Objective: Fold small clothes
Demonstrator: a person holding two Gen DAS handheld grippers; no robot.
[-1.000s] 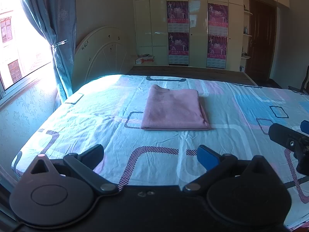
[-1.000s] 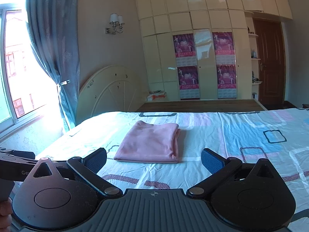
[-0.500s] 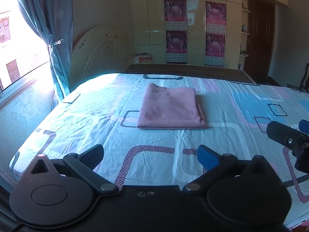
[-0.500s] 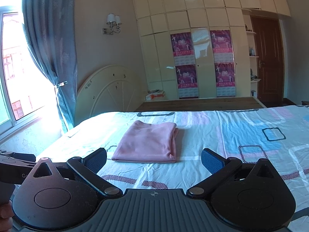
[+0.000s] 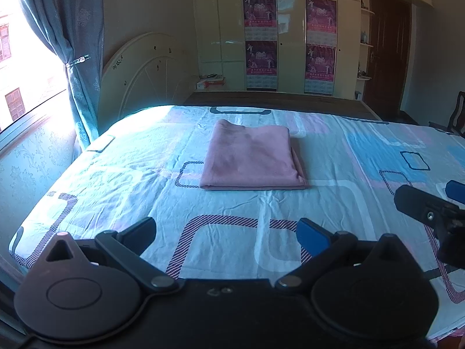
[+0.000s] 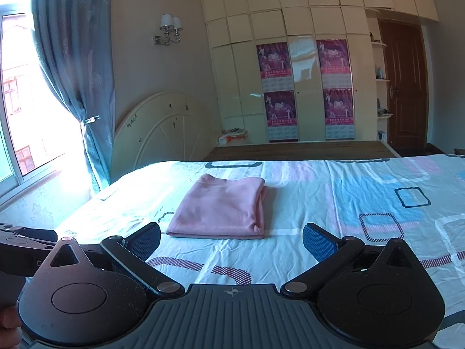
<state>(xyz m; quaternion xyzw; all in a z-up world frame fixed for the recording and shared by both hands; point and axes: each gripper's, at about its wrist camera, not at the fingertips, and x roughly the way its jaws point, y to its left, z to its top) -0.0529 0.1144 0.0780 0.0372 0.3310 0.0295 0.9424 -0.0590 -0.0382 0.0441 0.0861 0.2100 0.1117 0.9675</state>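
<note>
A pink garment (image 5: pixel 251 157) lies folded into a flat rectangle on the patterned bed sheet (image 5: pixel 116 180), and shows again as the pink garment (image 6: pixel 222 208) in the right wrist view. My left gripper (image 5: pixel 226 232) hovers open over the near part of the bed, well short of the garment, with nothing between its fingers. My right gripper (image 6: pixel 231 240) is open too and holds nothing, with the garment just beyond its fingertips. The right gripper's body (image 5: pixel 430 212) pokes in at the right edge of the left wrist view.
A cream headboard (image 6: pixel 157 133) and a blue curtain (image 6: pixel 78 87) by the bright window stand at the left. Cream wardrobes with purple posters (image 6: pixel 276 93) line the far wall. A brown door (image 6: pixel 404 87) is at the right. The sheet (image 6: pixel 377 203) spreads wide on the right.
Both grippers have drawn back slightly from the folded garment and stay open. The garment has not moved.
</note>
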